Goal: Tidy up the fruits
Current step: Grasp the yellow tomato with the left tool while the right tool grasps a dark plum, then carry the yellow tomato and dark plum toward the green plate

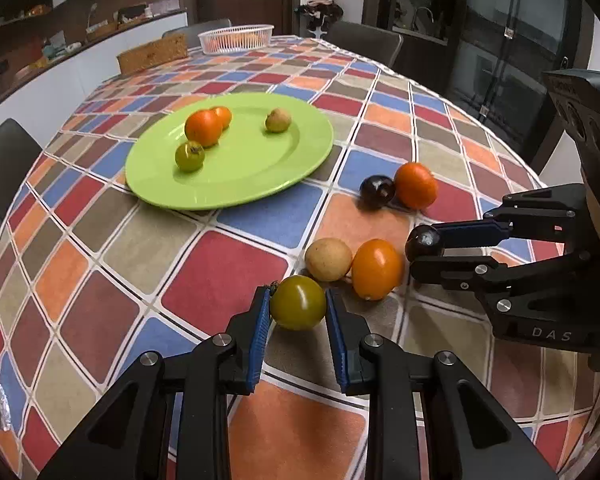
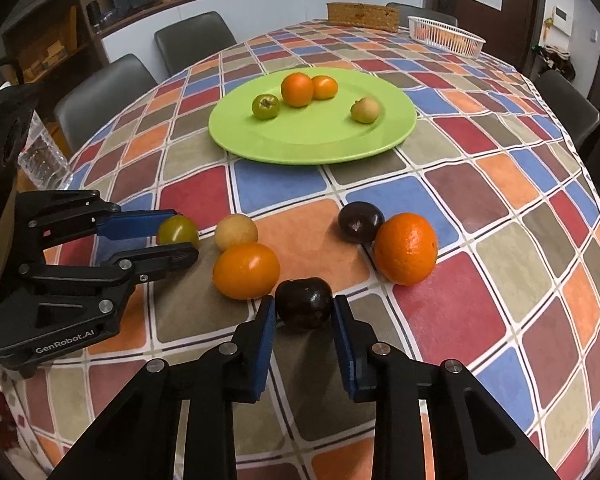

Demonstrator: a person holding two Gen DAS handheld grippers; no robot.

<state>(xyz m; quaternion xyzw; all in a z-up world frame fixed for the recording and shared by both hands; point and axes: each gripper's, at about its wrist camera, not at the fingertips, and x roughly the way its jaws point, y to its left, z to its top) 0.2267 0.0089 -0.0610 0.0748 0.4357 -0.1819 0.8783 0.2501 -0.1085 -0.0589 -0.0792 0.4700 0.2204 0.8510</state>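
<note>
My left gripper point(image 1: 298, 302) is shut on a green tomato point(image 1: 298, 303), low over the checkered table; it also shows in the right wrist view point(image 2: 178, 232). My right gripper point(image 2: 304, 307) is shut on a dark plum point(image 2: 304, 302), also seen in the left wrist view point(image 1: 424, 240). A green plate point(image 1: 236, 184) holds two orange fruits, a green tomato point(image 1: 189, 156) and a small tan fruit point(image 1: 278, 120). On the cloth between the grippers lie a tan fruit point(image 2: 236, 232), an orange fruit point(image 2: 246, 271), another dark plum point(image 2: 360, 222) and an orange point(image 2: 406, 248).
A white basket point(image 2: 446, 36) and a woven box point(image 2: 362, 16) stand at the table's far end. A clear glass point(image 2: 44, 160) stands at the left edge behind my left gripper. Dark chairs point(image 2: 100, 92) surround the table.
</note>
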